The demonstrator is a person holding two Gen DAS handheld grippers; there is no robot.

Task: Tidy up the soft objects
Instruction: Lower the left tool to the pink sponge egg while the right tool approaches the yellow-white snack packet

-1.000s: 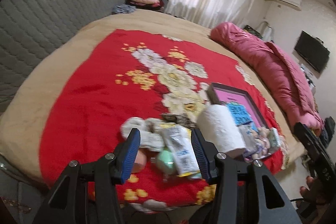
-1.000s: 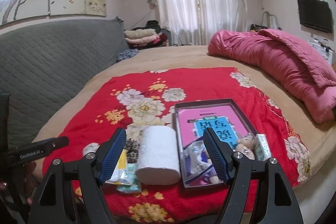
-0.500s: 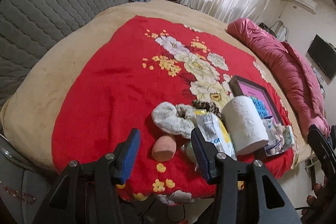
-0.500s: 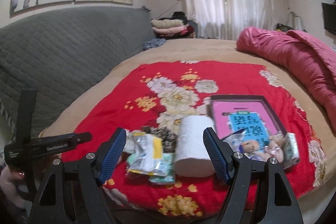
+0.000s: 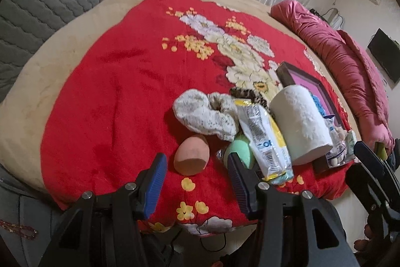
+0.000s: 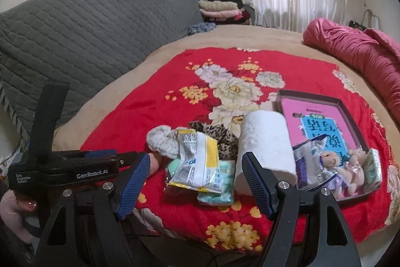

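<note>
Soft things lie at the near edge of a red flowered blanket (image 5: 112, 81). A peach sponge (image 5: 191, 154), a green sponge (image 5: 238, 149), a white fluffy scrunchie (image 5: 205, 114), a leopard scrunchie (image 6: 217, 134), a white-and-yellow packet (image 5: 265, 139) and a paper roll (image 5: 300, 121) lie together. A dark tray (image 6: 350, 111) holds a pink book, a plush doll (image 6: 335, 162) and packets. My left gripper (image 5: 195, 167) is open, just before the peach sponge. My right gripper (image 6: 195, 172) is open, before the packet (image 6: 197, 162).
A grey quilted headboard (image 6: 87, 41) stands at the left. A rolled pink duvet (image 6: 362, 54) lies at the right. Folded clothes (image 6: 220, 9) are stacked at the back. A TV (image 5: 385, 54) hangs on the right wall.
Both grippers have swung left and moved closer to the pile. The peach sponge now lies just ahead of the left gripper's open jaws. Nothing was taken hold of.
</note>
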